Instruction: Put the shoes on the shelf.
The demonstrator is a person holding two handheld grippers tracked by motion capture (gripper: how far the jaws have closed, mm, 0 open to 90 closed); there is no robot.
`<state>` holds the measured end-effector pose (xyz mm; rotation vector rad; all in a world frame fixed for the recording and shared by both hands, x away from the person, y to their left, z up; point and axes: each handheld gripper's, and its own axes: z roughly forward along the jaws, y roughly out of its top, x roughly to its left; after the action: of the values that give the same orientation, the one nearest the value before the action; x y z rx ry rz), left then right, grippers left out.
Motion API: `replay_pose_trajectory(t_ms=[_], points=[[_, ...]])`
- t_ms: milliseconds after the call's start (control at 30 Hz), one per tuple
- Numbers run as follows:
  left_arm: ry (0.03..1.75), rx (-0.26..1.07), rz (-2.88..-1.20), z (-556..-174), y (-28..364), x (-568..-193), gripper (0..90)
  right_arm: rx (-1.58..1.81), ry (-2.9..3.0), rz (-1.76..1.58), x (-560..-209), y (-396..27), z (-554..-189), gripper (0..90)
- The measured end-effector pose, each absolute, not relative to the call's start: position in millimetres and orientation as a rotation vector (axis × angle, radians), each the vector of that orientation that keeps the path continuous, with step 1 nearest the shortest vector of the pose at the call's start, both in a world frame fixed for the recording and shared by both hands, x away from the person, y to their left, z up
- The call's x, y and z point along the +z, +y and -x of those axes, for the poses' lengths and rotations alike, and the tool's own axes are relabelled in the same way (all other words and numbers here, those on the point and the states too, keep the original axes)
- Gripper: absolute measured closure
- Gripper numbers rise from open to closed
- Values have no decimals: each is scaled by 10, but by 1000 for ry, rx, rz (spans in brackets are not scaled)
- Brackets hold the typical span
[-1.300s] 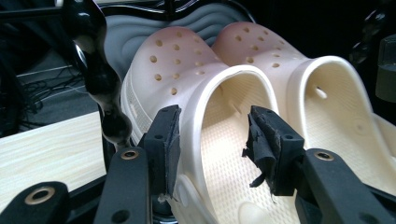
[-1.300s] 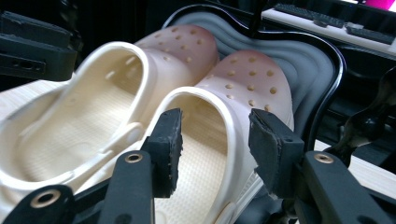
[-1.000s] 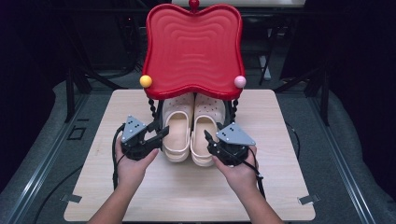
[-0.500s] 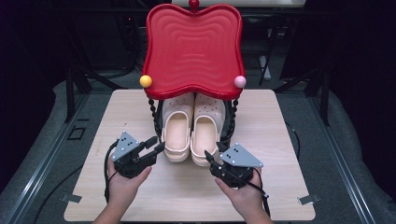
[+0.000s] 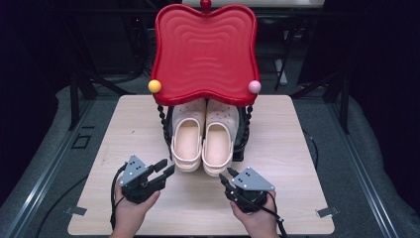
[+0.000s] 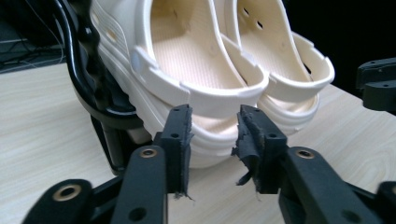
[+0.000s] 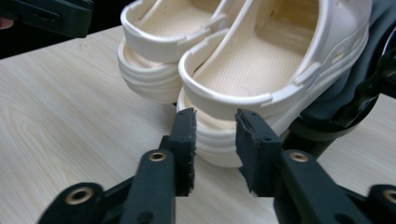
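Two cream clogs, the left clog (image 5: 187, 140) and the right clog (image 5: 218, 143), lean side by side on a black rack (image 5: 242, 136) under a red wavy shelf (image 5: 204, 52), heels toward me. My left gripper (image 5: 165, 168) rests low on the table just short of the left clog's heel (image 6: 205, 93). My right gripper (image 5: 226, 177) sits just short of the right clog's heel (image 7: 233, 100). Both grippers' jaws have just been closing, stand partly apart and have nothing between them. Neither gripper touches a clog.
The light wooden table (image 5: 312, 163) has bare room on both sides of the rack and along the near edge. A yellow ball (image 5: 154, 86) and a pink ball (image 5: 254, 87) mark the shelf's front corners. Dark floor and stands surround the table.
Both hands have drawn back from the clogs' heels toward the near table edge and sunk lower. The jaws of both grippers have narrowed, with nothing in them.
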<state>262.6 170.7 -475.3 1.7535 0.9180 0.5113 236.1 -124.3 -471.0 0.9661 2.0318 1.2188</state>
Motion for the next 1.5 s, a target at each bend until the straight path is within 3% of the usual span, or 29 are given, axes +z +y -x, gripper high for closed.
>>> replay_pose_trajectory(t_ms=[167, 467, 1500], points=[[925, 471, -1790, -2592, 1670, -4872, 762, 1235, 2060, -997, -4836, -1229, -2356, 827], [942, 436, -1851, -2629, 1613, -5083, 885, 1180, 2125, -1011, -5044, -1171, -2365, 890], [970, 415, -1855, -2757, 1472, -5143, 898, 1200, 2078, -1083, -5153, -1147, -2540, 900]])
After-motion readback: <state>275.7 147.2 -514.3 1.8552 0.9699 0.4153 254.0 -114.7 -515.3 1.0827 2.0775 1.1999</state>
